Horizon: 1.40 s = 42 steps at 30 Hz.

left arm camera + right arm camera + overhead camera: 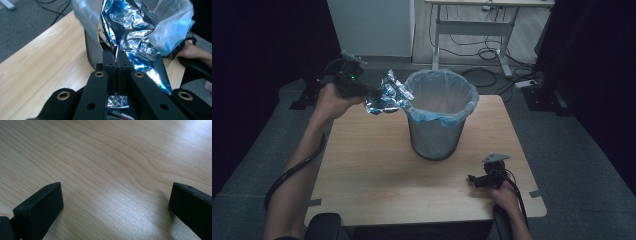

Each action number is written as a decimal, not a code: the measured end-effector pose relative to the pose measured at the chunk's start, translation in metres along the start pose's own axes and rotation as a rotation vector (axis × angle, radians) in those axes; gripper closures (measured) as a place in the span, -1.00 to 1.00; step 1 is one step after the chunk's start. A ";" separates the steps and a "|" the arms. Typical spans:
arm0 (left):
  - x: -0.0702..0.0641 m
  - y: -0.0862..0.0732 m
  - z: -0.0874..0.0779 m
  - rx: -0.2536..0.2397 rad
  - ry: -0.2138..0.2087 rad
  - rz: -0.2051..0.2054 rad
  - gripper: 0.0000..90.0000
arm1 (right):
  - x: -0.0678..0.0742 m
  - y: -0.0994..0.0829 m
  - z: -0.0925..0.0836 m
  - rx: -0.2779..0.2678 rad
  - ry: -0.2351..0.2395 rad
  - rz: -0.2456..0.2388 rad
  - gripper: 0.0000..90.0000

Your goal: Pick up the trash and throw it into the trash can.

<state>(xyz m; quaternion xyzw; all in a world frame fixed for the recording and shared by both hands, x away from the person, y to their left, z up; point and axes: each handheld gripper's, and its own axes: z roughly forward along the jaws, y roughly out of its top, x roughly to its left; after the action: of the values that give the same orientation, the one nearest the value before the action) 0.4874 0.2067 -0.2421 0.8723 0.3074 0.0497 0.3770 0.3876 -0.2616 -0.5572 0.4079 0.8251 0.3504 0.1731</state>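
Crinkled silver foil with blue print, an empty snack wrapper (pixel 388 94), is hanging in the air beside the rim of the waste bin (pixel 436 142), at the bin's left as the high view sees it. The left gripper (pixel 371 95) is holding it there, above the far left corner of the wooden counter (pixel 372 170). From above, the wrapper is reading as a bunched shape whose long axis is running from the fingers up and towards the bin, its free end just touching or overlapping the pale blue liner (pixel 462 107); I cannot tell which.

The left gripper view is giving what the high view cannot: the two black fingers (pixel 110 62) are clenched tight on a pinched fold of the wrapper (pixel 130 30), with more foil trailing back beneath the gripper's body. It is also showing the wrapper fanning out wide away from the fingers, its blue side and mirror side both catching light, with the bin's dark wall and liner right behind.

The right gripper (pixel 473 180) is resting on the counter near the front right corner, well apart from the bin. The right gripper view is looking at bare wood grain between its fingers (pixel 40 207), which are standing released and wide, grasping nothing.
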 end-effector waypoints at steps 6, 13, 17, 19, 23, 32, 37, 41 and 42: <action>-0.007 0.026 0.013 0.001 0.000 0.015 0.96 | 0.000 0.000 0.000 0.000 0.001 -0.002 -1.00; -0.014 0.052 0.033 -0.003 0.005 0.036 0.96 | 0.001 0.000 0.000 0.001 0.003 -0.002 -1.00; -0.019 0.066 0.048 -0.007 0.008 0.051 0.95 | 0.001 0.000 0.000 0.001 0.005 -0.003 -1.00; -0.022 0.072 0.056 -0.005 0.009 0.060 0.95 | 0.001 0.000 0.000 0.000 0.005 -0.004 -1.00; -0.025 0.082 0.072 0.008 0.022 0.077 0.95 | 0.001 0.001 0.000 0.001 0.006 -0.006 -1.00; -0.029 0.095 0.108 0.018 0.056 0.088 0.94 | 0.002 0.001 0.001 0.000 0.009 -0.010 -1.00; -0.031 0.098 0.132 0.053 0.076 0.102 0.94 | 0.002 0.001 0.001 0.001 0.011 -0.011 -1.00; -0.033 0.099 0.146 0.084 0.082 0.118 0.91 | 0.002 0.001 0.001 0.001 0.012 -0.012 -1.00; -0.033 0.100 0.149 0.088 0.084 0.120 0.88 | 0.002 0.001 0.001 0.001 0.012 -0.012 -1.00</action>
<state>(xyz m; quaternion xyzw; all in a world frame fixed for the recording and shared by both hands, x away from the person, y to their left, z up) 0.5575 0.0418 -0.2746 0.9021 0.2721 0.0950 0.3213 0.3872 -0.2589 -0.5572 0.4010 0.8286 0.3516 0.1701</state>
